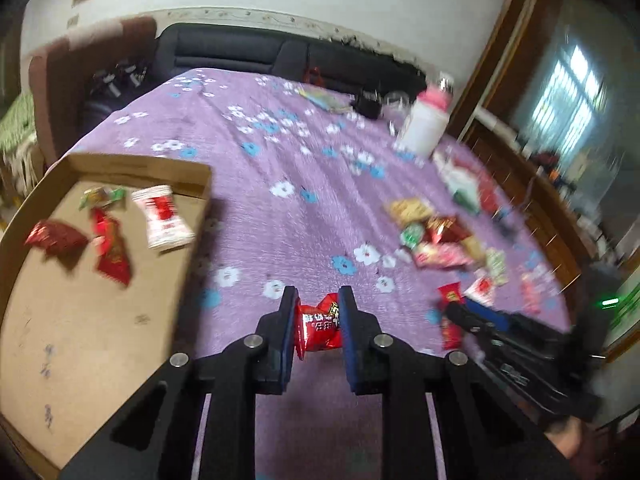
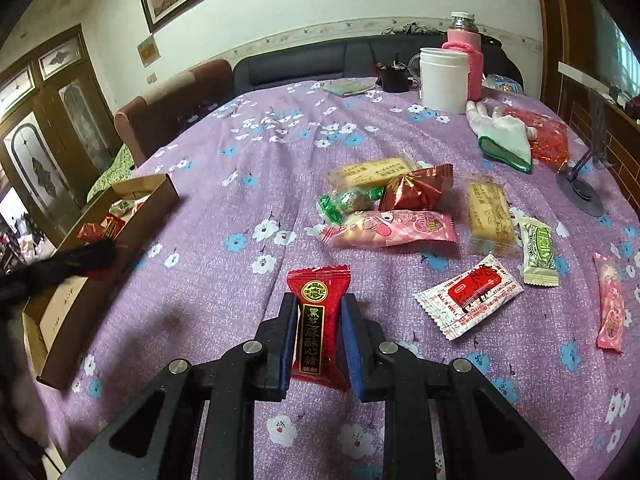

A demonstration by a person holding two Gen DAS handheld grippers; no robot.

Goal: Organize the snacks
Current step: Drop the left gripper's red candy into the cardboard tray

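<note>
A: Two candies in hand, one per gripper. Left wrist view first: left gripper (image 1: 318, 312) is clamped on a small red candy (image 1: 318, 326), pinched across its middle with the ends sticking out. No earlier picture to compare, so only the grip itself can be called.

B: Where's that relative to the cardboard box (image 1: 100, 320)?

A: Just right of its near corner, over the purple tablecloth (image 1: 280, 208). Box already holds a white-and-red packet (image 1: 164, 216) and a few red and green ones at its far end. Loose snack pile (image 1: 436, 236) sits well right of the box. View is blurred, so details are soft.

B: Right wrist view?

A: Right gripper (image 2: 320, 316) is closed on a long red candy packet (image 2: 320, 320), pads on its two long edges, top end poking forward. It is well right of the box, which shows at the left edge. The left gripper shows as a dark blur beside the box rim there.

B: Risks?

A: My read: both wrappers are slick foil, so a fast swing toward the box could let one slide out. The short candy is held near its twisted end; it may rotate and drop short of the rim. Both grippers heading to the same box could also bump.
</note>
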